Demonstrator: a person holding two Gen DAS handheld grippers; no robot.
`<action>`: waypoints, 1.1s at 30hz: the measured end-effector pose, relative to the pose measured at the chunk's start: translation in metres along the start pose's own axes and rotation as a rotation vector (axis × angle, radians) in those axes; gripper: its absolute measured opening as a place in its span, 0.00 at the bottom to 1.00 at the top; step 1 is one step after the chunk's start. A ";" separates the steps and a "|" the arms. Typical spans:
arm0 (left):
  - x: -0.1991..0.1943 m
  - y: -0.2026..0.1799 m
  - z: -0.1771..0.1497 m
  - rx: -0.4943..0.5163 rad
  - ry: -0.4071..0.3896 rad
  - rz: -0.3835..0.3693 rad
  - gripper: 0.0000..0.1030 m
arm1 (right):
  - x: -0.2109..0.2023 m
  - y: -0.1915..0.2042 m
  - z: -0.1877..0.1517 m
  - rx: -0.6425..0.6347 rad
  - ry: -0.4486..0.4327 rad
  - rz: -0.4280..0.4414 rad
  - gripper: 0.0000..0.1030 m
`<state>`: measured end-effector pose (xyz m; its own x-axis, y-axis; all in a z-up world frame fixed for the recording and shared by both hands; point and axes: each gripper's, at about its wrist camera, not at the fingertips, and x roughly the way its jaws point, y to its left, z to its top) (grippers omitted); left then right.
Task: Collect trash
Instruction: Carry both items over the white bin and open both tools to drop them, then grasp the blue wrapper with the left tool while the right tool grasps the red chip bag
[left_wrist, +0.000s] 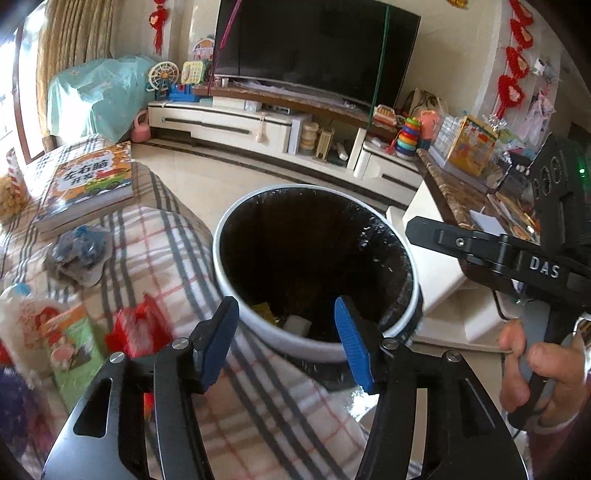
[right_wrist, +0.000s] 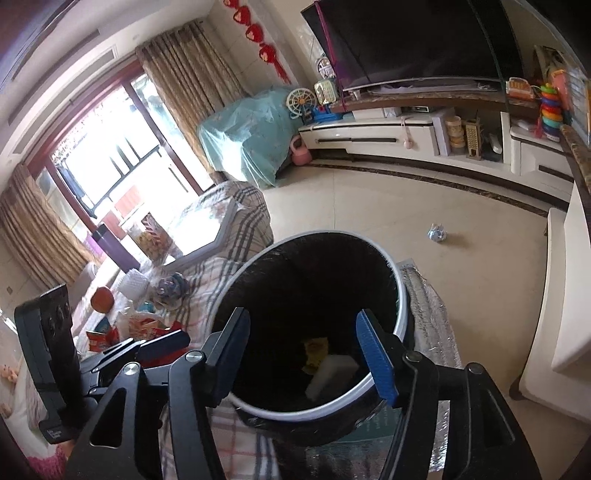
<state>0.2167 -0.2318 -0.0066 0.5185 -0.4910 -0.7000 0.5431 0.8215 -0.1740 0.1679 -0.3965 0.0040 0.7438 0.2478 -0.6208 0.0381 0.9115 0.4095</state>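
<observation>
A: Where is the bin?

B: The round white-rimmed trash bin lined with a black plastic bag (left_wrist: 317, 258) stands on the pale tiled floor (right_wrist: 424, 206), right against the plaid-covered couch (left_wrist: 166, 251). Both grippers hang over its mouth.

A: Are they grasping anything?

B: No. The left gripper (left_wrist: 286, 343) has its blue-padded jaws spread with nothing between them, only the bin's inside showing through the gap. The right gripper (right_wrist: 303, 354) is parted the same way and bare.

A: What is in the bin?

B: At the bottom lie a crumpled yellow wrapper (right_wrist: 316, 350) and a white rectangular block (right_wrist: 332, 373), side by side.

A: Any trash outside it?

B: On the couch sits a crumpled grey-blue wad (left_wrist: 79, 254), and nearer the left gripper a red packet (left_wrist: 138, 328) and a green printed packet (left_wrist: 72, 354). A small crumpled blue-and-silver scrap (right_wrist: 437, 233) lies on the floor, well apart from the bin.

A: The person?

B: A hand (left_wrist: 535, 365) wraps the right gripper's handle at the left view's edge.
</observation>
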 end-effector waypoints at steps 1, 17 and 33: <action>-0.006 0.001 -0.004 -0.004 -0.006 -0.007 0.54 | -0.002 0.004 -0.003 0.002 -0.006 0.002 0.62; -0.091 0.072 -0.086 -0.158 -0.049 0.086 0.56 | 0.006 0.088 -0.061 -0.042 0.025 0.115 0.85; -0.125 0.152 -0.129 -0.324 -0.054 0.230 0.63 | 0.043 0.139 -0.088 -0.109 0.072 0.142 0.88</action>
<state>0.1494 -0.0081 -0.0355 0.6411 -0.2907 -0.7103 0.1764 0.9565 -0.2323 0.1463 -0.2300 -0.0240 0.6865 0.3958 -0.6100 -0.1395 0.8950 0.4237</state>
